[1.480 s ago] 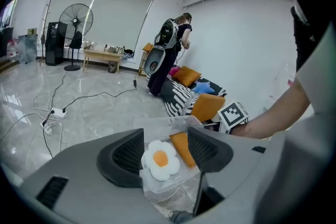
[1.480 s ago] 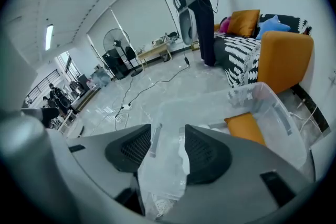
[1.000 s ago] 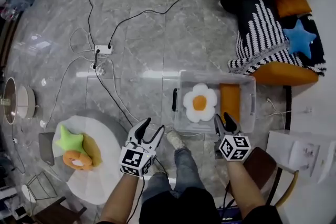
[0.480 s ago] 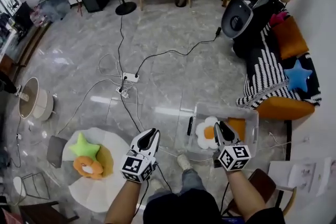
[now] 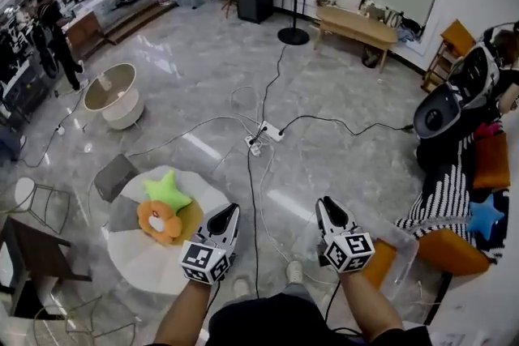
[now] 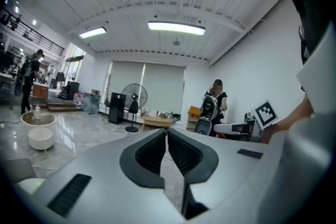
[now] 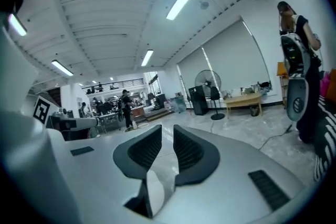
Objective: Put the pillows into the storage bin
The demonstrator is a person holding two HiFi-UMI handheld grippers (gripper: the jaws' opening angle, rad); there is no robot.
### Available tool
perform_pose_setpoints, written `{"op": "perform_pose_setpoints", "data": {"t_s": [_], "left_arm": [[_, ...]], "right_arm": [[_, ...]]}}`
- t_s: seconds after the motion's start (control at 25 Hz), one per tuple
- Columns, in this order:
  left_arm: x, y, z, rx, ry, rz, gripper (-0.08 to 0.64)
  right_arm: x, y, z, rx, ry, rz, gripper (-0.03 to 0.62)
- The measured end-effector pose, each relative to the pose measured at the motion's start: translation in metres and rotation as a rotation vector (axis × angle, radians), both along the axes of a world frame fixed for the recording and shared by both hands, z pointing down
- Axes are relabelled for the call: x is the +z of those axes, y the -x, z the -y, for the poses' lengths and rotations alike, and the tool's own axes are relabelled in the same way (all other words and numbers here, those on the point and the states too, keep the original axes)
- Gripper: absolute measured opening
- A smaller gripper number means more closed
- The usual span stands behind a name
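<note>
Left gripper view: left gripper (image 6: 167, 132) closed, empty. Right gripper (image 7: 168, 132) (just been closing) slightly apart, apparently empty.

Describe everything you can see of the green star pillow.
The star pillow is lime green, soft and plush-looking, with five rounded points. It lies on the round white table, toward the table's far side in the head view. Its near edge meets the orange pillow. Whether it rests partly on that pillow or only beside it, I cannot tell. Nothing grips or covers it. No seams or print can be made out at this size.
</note>
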State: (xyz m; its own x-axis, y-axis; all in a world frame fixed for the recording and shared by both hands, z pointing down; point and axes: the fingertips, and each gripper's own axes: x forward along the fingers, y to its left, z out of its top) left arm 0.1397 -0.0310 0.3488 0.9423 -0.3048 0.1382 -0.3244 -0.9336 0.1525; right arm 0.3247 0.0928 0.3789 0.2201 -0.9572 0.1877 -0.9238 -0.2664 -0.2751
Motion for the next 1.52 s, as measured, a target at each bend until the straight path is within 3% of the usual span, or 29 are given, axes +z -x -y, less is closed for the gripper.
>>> {"op": "perform_pose_setpoints", "data": {"t_s": [0.16, 0.4, 0.76, 0.96, 1.12, 1.32, 1.52], "left_arm": [[-0.013, 0.080, 0.038, -0.161, -0.011, -0.022, 0.029], [-0.010, 0.180, 0.064, -0.353, -0.033, -0.001, 0.029], [0.007, 0.299, 0.059, -0.743, 0.004, 0.064, 0.029], [0.014, 0.316, 0.033, -0.931, 0.036, 0.062, 0.029], [0.019, 0.308, 0.016, -1.025, 0.057, 0.035, 0.029], [0.038, 0.301, 0.007, -1.069, 0.089, 0.061, 0.029], [0.063, 0.323, 0.018, -1.061, 0.114, 0.082, 0.029]], "right_arm": [[-0.016, 0.060, 0.063, -0.156, -0.012, -0.048, 0.086], [-0.013, 0.147, 0.133, -0.348, -0.036, -0.035, 0.083], [0.001, 0.264, 0.206, -0.735, -0.020, -0.018, 0.074], [0.002, 0.280, 0.219, -0.901, -0.014, -0.012, 0.074], [0.013, 0.280, 0.225, -0.994, 0.021, -0.018, 0.074], [0.041, 0.286, 0.230, -1.062, 0.097, -0.019, 0.074], [0.081, 0.314, 0.247, -1.094, 0.180, -0.058, 0.074]]}}
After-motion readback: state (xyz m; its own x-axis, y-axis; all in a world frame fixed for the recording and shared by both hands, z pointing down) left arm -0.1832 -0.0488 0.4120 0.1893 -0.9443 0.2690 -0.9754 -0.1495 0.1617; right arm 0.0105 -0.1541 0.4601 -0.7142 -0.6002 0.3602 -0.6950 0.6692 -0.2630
